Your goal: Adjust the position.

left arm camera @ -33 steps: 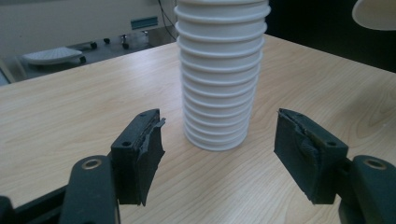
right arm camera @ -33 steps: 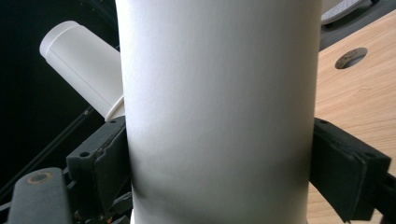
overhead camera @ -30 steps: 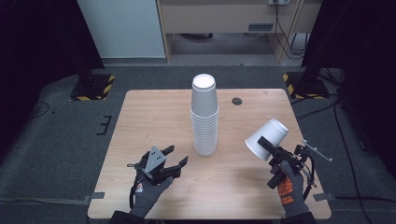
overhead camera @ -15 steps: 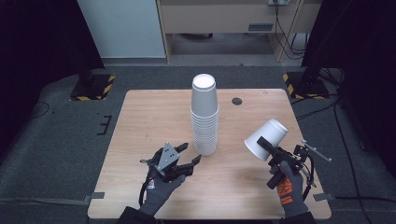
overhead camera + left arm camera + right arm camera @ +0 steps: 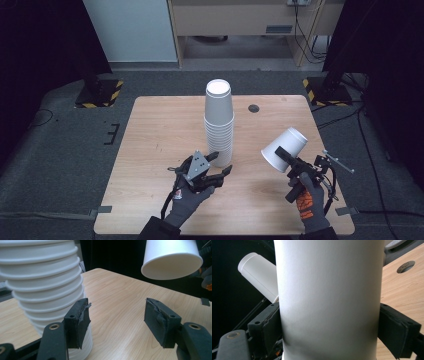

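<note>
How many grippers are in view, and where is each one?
2. The left gripper, open, is at the foot of the cup stack. The right gripper holds a single white cup above the table's right side.

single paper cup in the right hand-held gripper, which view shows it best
The high view: the single cup shows whole, tilted, clamped above the table. The right gripper view shows just its white wall between the jaws; the left gripper view shows its open rim from below.
</note>
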Motion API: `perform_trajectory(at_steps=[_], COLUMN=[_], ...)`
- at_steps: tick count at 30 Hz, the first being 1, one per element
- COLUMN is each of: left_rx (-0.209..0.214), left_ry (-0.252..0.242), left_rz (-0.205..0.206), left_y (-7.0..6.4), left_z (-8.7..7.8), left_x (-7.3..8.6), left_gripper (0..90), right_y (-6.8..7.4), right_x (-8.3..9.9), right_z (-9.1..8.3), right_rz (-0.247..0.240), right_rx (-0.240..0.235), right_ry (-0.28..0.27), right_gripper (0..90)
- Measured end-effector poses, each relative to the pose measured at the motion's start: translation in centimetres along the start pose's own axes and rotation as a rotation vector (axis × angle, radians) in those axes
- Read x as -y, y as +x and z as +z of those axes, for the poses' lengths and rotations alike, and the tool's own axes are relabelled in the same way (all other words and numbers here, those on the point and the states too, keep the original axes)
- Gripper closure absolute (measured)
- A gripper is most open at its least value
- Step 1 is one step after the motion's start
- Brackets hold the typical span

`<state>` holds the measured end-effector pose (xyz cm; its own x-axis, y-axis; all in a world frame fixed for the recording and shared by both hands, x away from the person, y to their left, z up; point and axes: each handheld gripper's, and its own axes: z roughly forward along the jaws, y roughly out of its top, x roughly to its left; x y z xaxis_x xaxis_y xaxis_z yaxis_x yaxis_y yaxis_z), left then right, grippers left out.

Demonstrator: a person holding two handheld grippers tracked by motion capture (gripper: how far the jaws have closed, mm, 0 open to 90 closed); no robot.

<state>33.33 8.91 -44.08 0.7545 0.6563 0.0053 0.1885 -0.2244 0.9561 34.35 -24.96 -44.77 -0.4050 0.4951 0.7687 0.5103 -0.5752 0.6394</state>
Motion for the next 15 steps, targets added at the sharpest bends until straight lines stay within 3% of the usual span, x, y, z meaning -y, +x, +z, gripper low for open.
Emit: perform_trajectory(at_steps=[15], left_rx=[0.042], left_ry=[-0.01], left_rz=[0.02], left_y=[-1.5], left_z=[2.7], left_x=[-1.1], left_gripper=[37.1], right_y=[0.0], right_x=[0.1], right_z=[0.1], right_rz=[0.008], right_rx=[-0.007], right_ry=[0.006], right_gripper=[14.3])
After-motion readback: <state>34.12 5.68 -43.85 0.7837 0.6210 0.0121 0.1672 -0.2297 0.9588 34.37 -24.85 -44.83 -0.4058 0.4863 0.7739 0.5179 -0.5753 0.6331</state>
